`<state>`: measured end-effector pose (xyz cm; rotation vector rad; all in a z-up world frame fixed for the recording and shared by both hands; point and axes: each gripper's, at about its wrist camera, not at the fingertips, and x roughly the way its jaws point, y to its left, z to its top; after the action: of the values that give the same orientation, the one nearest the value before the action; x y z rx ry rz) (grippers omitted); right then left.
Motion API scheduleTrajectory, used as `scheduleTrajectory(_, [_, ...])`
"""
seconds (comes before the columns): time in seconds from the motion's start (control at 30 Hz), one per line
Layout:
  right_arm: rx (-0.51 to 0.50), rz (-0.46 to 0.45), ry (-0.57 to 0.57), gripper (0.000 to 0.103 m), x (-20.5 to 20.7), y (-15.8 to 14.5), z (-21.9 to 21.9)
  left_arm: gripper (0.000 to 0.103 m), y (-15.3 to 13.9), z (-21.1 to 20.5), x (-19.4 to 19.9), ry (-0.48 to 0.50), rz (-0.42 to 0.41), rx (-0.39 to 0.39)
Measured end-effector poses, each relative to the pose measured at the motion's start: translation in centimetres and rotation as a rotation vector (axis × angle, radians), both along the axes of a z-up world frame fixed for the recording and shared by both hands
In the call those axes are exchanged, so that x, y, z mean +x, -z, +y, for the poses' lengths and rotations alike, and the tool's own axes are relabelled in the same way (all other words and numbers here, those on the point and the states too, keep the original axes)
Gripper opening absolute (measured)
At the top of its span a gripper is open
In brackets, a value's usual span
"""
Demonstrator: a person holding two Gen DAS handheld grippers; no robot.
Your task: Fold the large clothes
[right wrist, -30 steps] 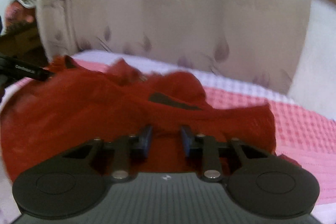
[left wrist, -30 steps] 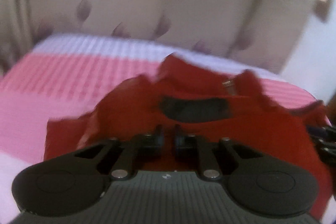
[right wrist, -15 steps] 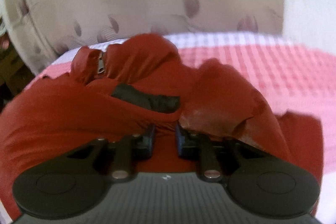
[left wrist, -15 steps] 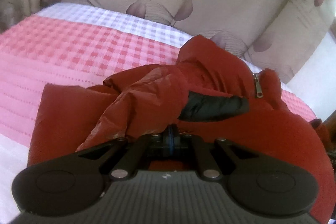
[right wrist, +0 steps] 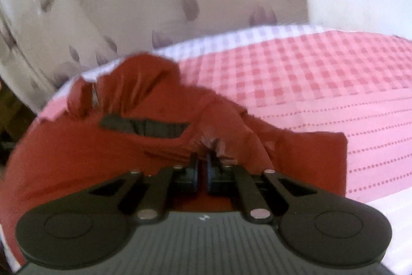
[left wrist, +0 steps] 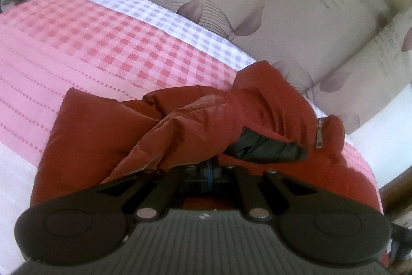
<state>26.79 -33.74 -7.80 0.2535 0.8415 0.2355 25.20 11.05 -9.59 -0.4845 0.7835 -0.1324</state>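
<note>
Jacket (left wrist: 108,135), red and padded, one item: we find it lying rumpled on the pink checked bedcover (left wrist: 97,53), near the leaf-printed pillows (left wrist: 296,25). Black lining (left wrist: 265,148) shows at its opening, and a metal zipper pull (left wrist: 320,137) hangs by the collar.

Left gripper (left wrist: 209,173): jaws drawn together on a glossy fold of the jacket, which we judge to be a sleeve.

Right gripper (right wrist: 202,172): jaws all but closed, red fabric pinched between them at the nearer edge.

Step in hand, as we judge it: both grips taken, the first fold about to begin. Next we need both hands to lift and carry the cloth across the body evenly, keeping the padding from bunching.

Writing: grey lettering on one pillow, a large "R" legible in the left view, the rest too blurred. We read no brand on the jacket.
</note>
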Motion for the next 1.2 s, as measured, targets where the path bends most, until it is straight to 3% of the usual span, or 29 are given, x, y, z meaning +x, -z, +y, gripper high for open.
scheduleTrajectory(0.07, [0.007, 0.023, -0.018, 0.001, 0.4, 0.6, -0.1, 0.012, 0.5, 0.3, 0.0, -0.009, 0.014, -0.023])
scheduleTrajectory(0.17, [-0.004, 0.035, -0.057, 0.001, 0.3, 1.0, -0.1, 0.012, 0.4, -0.8, -0.5, 0.022, -0.012, 0.068])
scheduleTrajectory(0.27, [0.005, 0.028, -0.058, 0.001, 0.0, 1.2, -0.2, 0.012, 0.8, -1.0, -0.8, 0.024, -0.023, 0.079])
scheduleTrajectory(0.7, [-0.015, -0.087, -0.073, 0.001, -2.5, 2.3, 0.2, 0.012, 1.7, -1.5, -2.0, 0.083, -0.093, 0.143])
scheduleTrajectory(0.8, [-0.071, -0.125, -0.090, 0.001, -2.8, 2.3, 0.9, 0.012, 1.8, -1.8, -2.1, 0.088, -0.109, 0.159])
scheduleTrajectory(1.2, [-0.133, -0.167, -0.102, 0.001, -3.5, 2.2, 1.5, 0.012, 1.7, -3.0, -2.5, 0.104, -0.147, 0.255])
